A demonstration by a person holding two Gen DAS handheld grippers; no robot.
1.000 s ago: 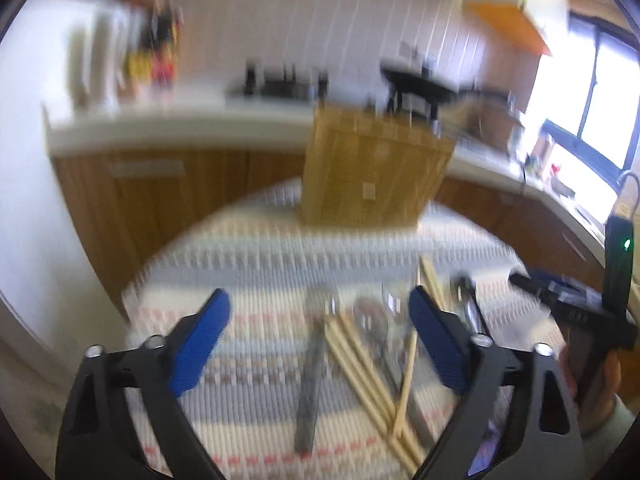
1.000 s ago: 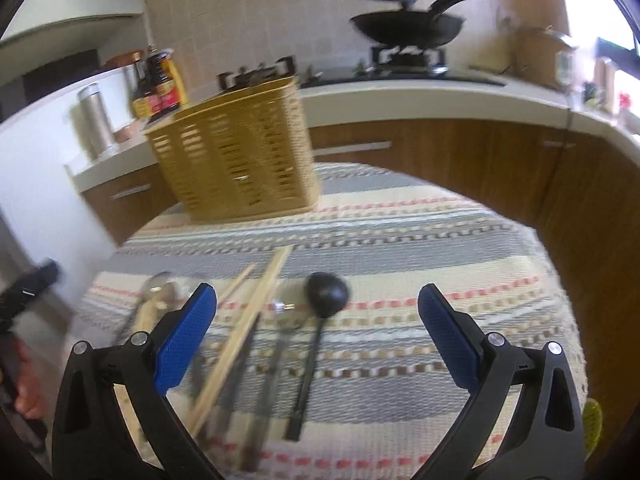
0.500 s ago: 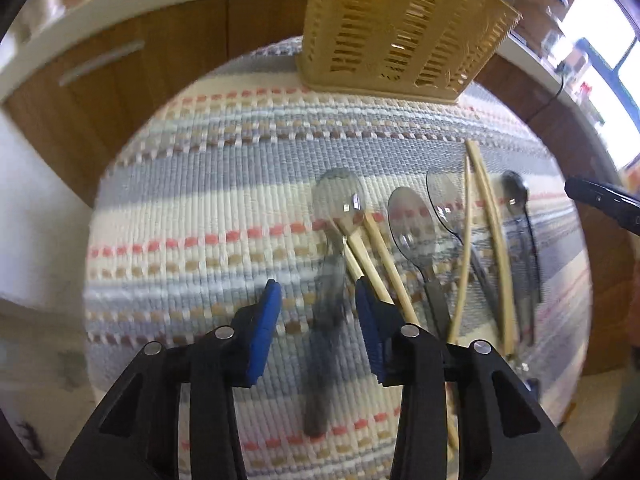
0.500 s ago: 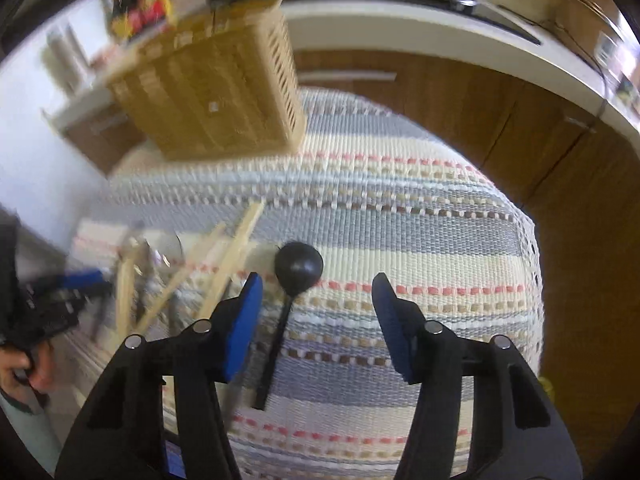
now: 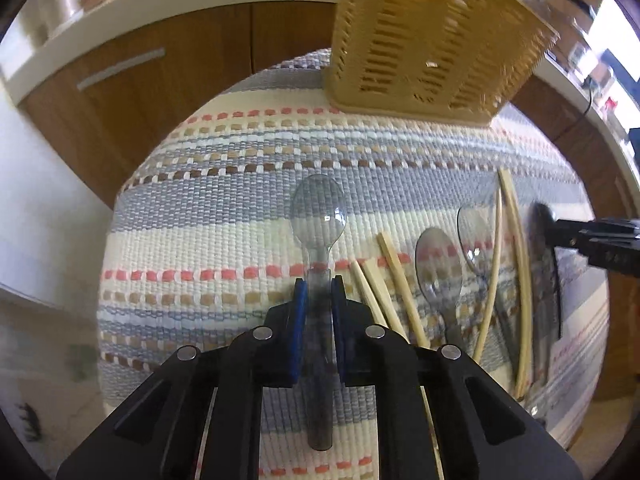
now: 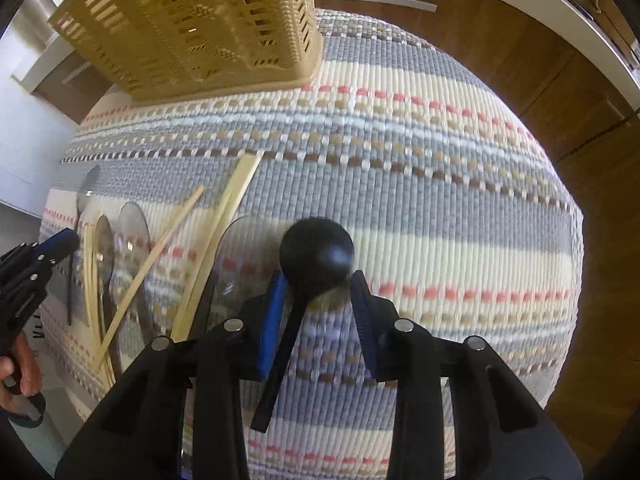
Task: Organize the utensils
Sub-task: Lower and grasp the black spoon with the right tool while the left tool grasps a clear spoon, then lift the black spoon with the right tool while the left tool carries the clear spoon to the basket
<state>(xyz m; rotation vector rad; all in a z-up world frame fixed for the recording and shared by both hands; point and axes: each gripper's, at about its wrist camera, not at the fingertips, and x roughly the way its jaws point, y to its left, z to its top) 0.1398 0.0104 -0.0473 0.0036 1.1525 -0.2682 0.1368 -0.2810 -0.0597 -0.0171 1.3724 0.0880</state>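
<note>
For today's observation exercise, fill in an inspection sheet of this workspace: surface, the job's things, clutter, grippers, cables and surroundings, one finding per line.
Surface: round table under a striped woven cloth.
Job's things: yellow slotted utensil basket at the far edge; clear plastic spoon; black spoon; further clear spoons and bamboo chopsticks lying mixed between them.
Clutter: nothing seen on the cloth beyond the utensils.
Grippers: left gripper shut on the clear plastic spoon's handle; right gripper open, fingers either side of the black spoon's neck.
Cables: thin dark cable on the counter, far right.
Surroundings: wooden cabinets under a white worktop.
</note>
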